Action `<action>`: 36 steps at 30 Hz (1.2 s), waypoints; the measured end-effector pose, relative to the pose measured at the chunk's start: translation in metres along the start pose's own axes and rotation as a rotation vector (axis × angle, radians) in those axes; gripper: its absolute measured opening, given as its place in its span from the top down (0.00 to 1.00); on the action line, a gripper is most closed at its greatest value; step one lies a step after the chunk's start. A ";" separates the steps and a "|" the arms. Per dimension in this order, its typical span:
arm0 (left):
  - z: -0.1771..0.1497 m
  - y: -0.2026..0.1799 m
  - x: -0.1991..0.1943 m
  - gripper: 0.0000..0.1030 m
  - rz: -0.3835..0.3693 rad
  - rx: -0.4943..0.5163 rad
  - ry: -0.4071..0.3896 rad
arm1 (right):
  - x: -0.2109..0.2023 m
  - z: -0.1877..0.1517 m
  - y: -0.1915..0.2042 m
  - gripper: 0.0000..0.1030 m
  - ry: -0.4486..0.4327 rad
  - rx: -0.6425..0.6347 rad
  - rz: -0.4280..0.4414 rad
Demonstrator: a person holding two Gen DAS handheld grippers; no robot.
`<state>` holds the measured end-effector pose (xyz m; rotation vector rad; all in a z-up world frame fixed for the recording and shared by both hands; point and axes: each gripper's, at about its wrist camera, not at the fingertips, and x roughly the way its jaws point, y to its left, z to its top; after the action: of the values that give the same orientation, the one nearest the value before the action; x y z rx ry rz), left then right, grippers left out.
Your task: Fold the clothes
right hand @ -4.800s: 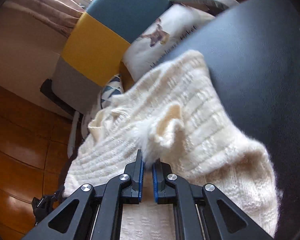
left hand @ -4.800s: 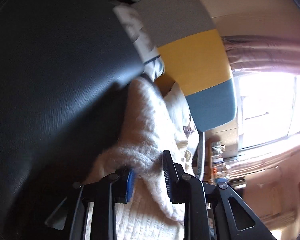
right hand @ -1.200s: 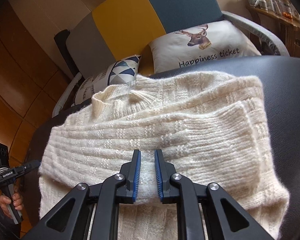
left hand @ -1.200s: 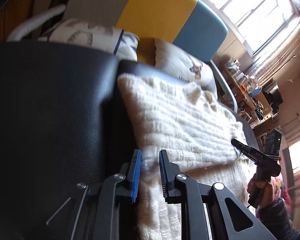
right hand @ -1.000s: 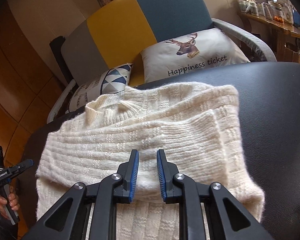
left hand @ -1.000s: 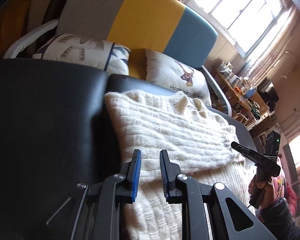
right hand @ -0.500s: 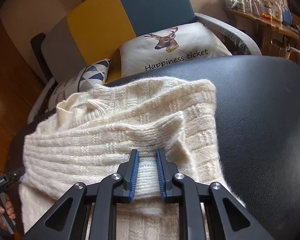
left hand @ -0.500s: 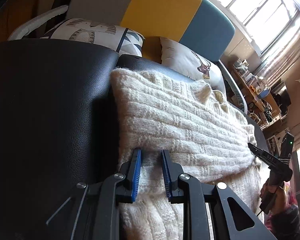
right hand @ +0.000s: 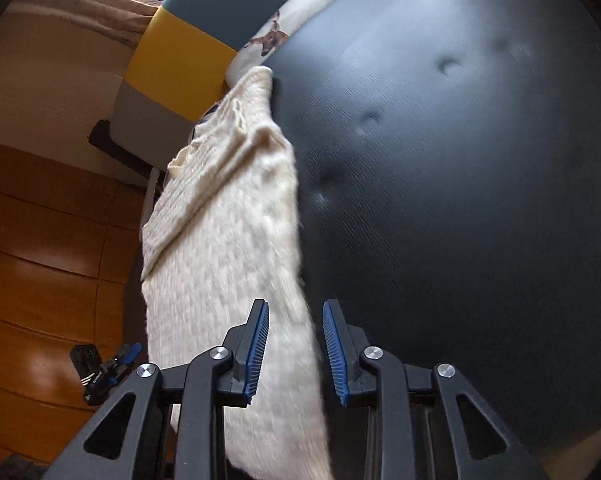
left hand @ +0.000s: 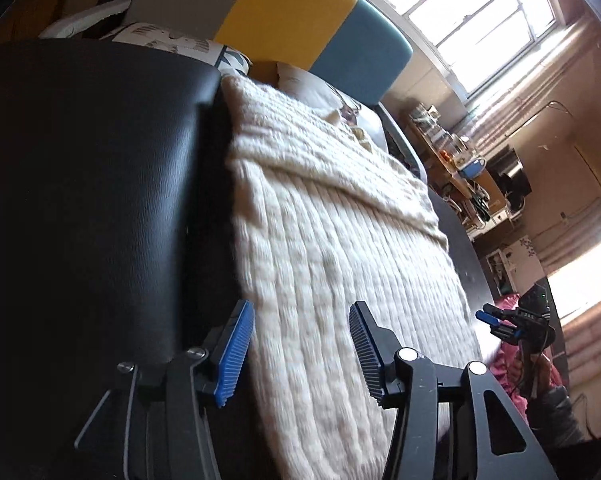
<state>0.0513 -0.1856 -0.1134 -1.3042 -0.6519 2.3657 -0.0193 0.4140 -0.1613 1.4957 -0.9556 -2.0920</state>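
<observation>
A cream knitted sweater (left hand: 332, 240) lies flat on a black leather surface (left hand: 92, 184), its upper part folded down over the body. My left gripper (left hand: 300, 344) is open and empty over the sweater's near left edge. My right gripper (right hand: 294, 340) is open and empty over the sweater's (right hand: 228, 248) near right edge, beside the black leather surface (right hand: 460, 184). The right gripper also shows in the left wrist view (left hand: 496, 322), and the left gripper in the right wrist view (right hand: 118, 358).
A grey, yellow and blue chair back (left hand: 284, 20) with patterned cushions (left hand: 176, 42) stands beyond the far edge. A cluttered wooden shelf (left hand: 452, 160) and bright windows (left hand: 480, 16) are at the right. Wooden flooring (right hand: 40, 260) lies to the left of the surface.
Both grippers have opened, let go of the folded sweater part and drawn back to the sweater's near edge. The folded part now lies flat on the body.
</observation>
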 end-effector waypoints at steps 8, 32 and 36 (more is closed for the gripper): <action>-0.055 0.000 -0.015 0.38 -0.012 -0.042 0.037 | 0.015 -0.031 -0.019 0.72 0.105 0.045 0.194; -0.060 -0.010 0.000 0.40 -0.066 -0.164 -0.012 | 0.048 -0.038 0.010 0.80 0.151 -0.056 0.200; -0.053 -0.028 0.013 0.44 -0.008 -0.128 0.017 | 0.050 -0.041 0.015 0.79 0.158 -0.095 0.200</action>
<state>0.0925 -0.1438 -0.1316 -1.3696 -0.8138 2.3373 0.0009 0.3586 -0.1916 1.4303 -0.8943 -1.8238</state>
